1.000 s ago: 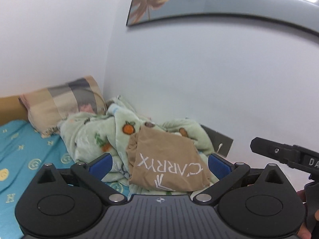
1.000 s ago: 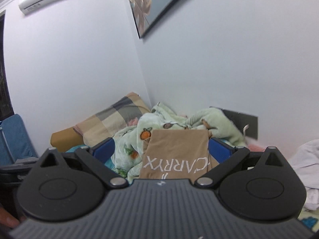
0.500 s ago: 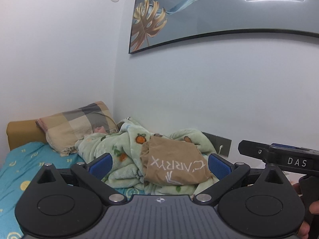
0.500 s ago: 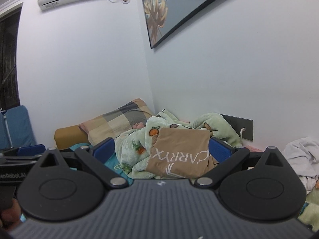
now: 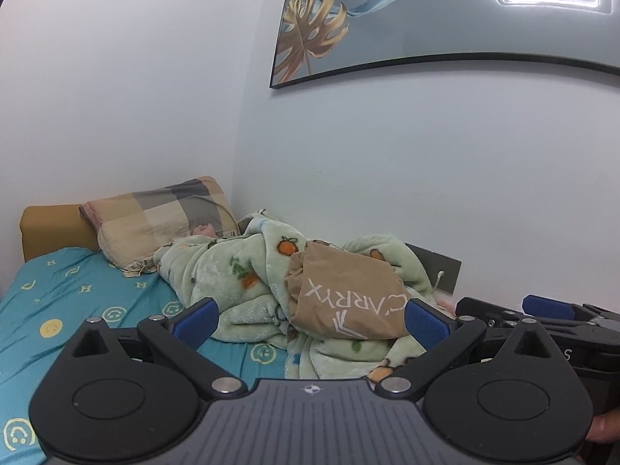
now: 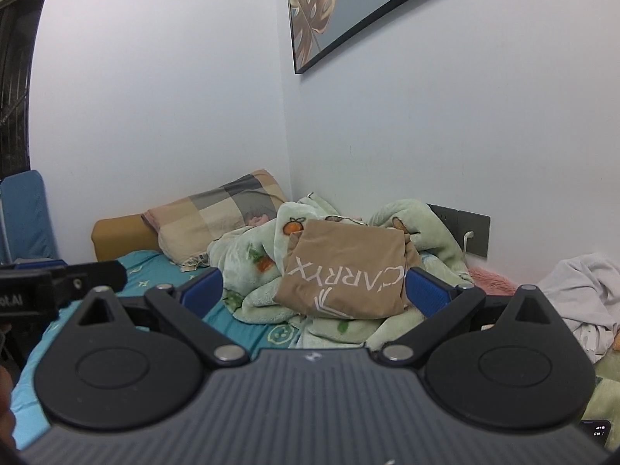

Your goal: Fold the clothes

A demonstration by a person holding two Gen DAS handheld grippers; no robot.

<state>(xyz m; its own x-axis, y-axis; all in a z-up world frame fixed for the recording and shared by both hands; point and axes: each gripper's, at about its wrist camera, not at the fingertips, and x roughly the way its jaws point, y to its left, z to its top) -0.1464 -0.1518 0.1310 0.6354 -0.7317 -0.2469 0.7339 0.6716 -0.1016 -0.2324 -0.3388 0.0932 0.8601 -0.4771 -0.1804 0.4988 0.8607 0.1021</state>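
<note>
- On the far left, the bed [image 5: 77, 290] with its teal smiley-print sheet runs up to a checked pillow [image 5: 162, 217] against the wall.
- The left claw [image 5: 310, 319] hangs above the bed with its blue pads spread wide and nothing between them.
- Centre: a folded tan garment [image 5: 348, 294] with white lettering rests on top of a crumpled green fleece blanket [image 5: 232, 283], well ahead of both claws and touched by neither.
- The right claw [image 6: 316, 290] is level with the left one, jaws likewise spread and empty.
- Far right, in the right wrist view, a heap of white clothing [image 6: 581, 286] lies unfolded on the bed.
- Judgement: the tan piece looks finished and set aside, so the step in hand is a pause between garments. The next move probably calls for swinging right and down to the white heap, pinching an edge with each claw and spreading it flat.
</note>
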